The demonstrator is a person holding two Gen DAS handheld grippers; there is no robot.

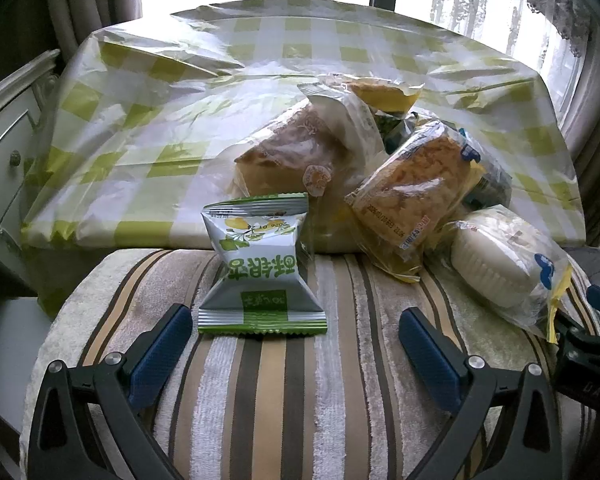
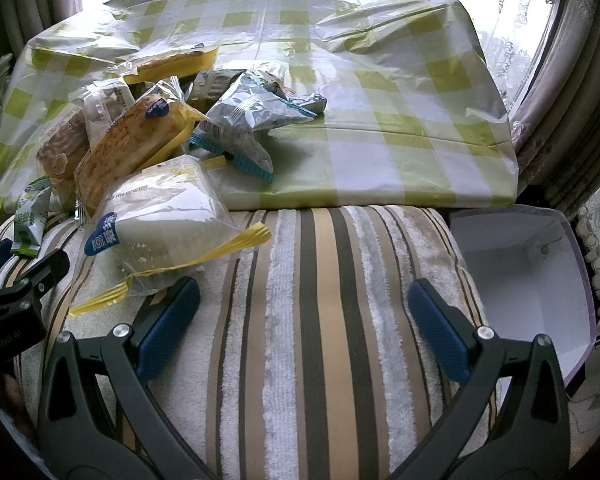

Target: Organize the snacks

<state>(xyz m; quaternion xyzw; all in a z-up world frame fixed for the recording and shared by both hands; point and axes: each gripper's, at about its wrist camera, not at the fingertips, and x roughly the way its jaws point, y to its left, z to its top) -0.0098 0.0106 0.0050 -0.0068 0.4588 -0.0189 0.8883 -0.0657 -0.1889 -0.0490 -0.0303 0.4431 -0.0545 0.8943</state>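
Observation:
A pile of wrapped snacks lies where a checked table meets a striped cushion. A green and white packet [image 1: 260,264] stands just ahead of my open, empty left gripper [image 1: 296,340]. Behind it are a brown bread bag [image 1: 296,148], an orange cake bag [image 1: 416,188] and a white cake bag [image 1: 504,264]. In the right wrist view my right gripper [image 2: 304,312] is open and empty over the cushion, its left finger [image 2: 168,320] beside the white cake bag [image 2: 160,216]. A grey-blue packet [image 2: 252,116] lies on the table.
The green checked plastic tablecloth [image 2: 380,100] covers the table behind the striped cushion [image 2: 320,320]. A white open box [image 2: 528,280] sits to the right of the cushion. A white drawer cabinet [image 1: 4,140] stands at the left. Curtained windows are behind.

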